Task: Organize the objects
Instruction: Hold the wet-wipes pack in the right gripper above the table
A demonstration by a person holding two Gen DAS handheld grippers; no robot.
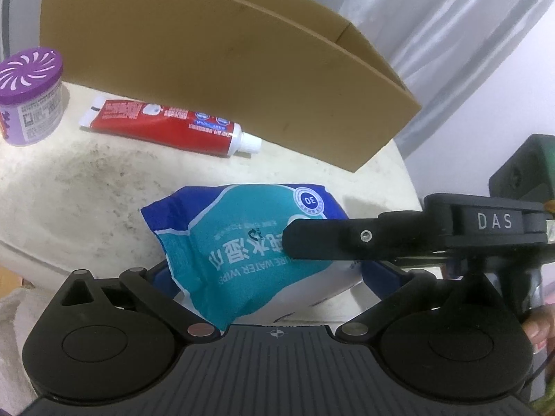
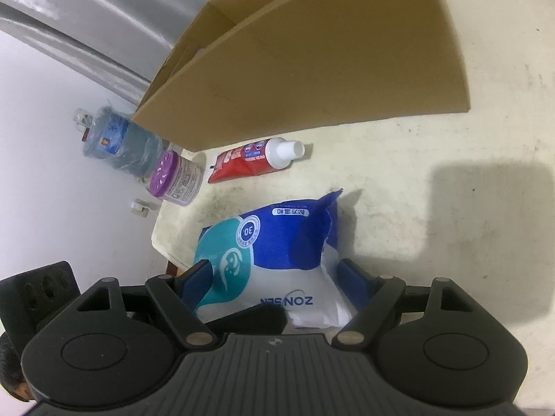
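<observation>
Wipes pack [image 2: 277,260] on table [image 2: 433,225], clamped between right gripper [image 2: 274,274] fingers; left gripper [image 1: 277,277] spread wide, released. Could slip free: soft wrapper crumpling. Could snag on box [image 2: 312,69] wall when lifted.

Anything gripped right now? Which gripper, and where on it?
The right gripper looks clamped on the wet wipes pack, with its pads on the two sides of the pack's white near end. The left gripper is open around the pack, not pressing.
</observation>
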